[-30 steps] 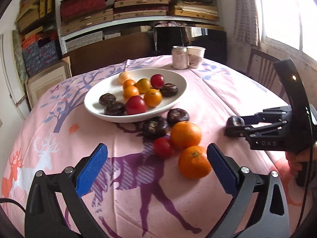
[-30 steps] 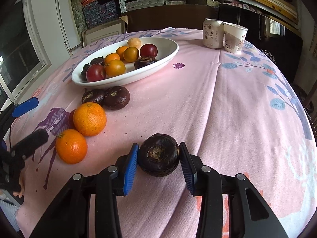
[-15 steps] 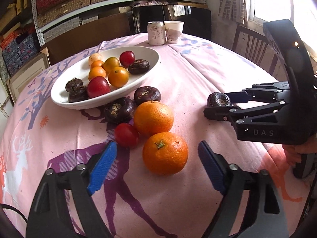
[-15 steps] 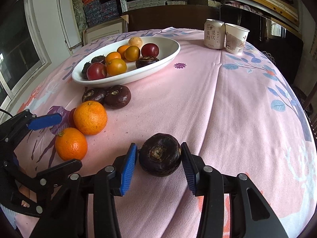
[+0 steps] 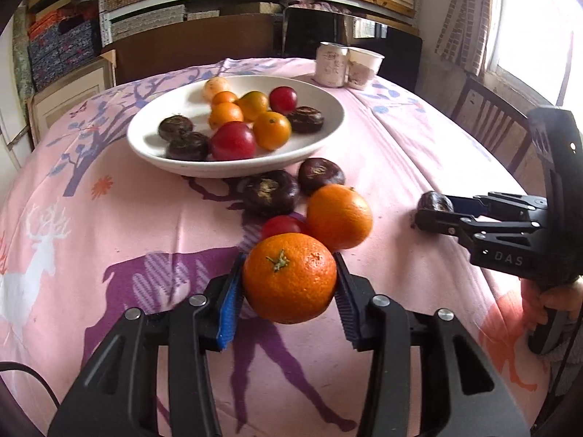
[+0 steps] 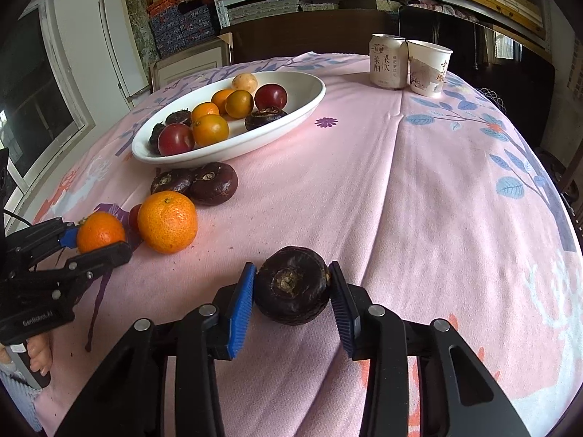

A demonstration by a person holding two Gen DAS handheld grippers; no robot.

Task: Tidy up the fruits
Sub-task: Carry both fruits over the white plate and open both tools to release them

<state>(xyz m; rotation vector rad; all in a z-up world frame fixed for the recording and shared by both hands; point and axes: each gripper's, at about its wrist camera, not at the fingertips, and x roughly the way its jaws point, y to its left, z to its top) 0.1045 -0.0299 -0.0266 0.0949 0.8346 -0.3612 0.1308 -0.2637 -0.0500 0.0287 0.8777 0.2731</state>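
The left tool (image 5: pixel 289 284) has just closed its jaws on the near orange (image 5: pixel 289 278), pads pressing both sides. The right tool (image 6: pixel 291 291) grips a dark water chestnut (image 6: pixel 292 284) low over the tabletop (image 6: pixel 419 200).

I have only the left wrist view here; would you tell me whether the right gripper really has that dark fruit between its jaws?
Observer: Yes. In the right wrist view the dark round fruit sits between the jaws of the right gripper, which have just been closing, and both pads touch it.
Operator: Thank you. Which way is the fruit turned?
Observer: Its pale stem scar faces back towards the right wrist camera.
Operator: And is the can at the far end labelled? It is blurred for me.
Observer: Yes, it carries dark Chinese characters on a pale side.
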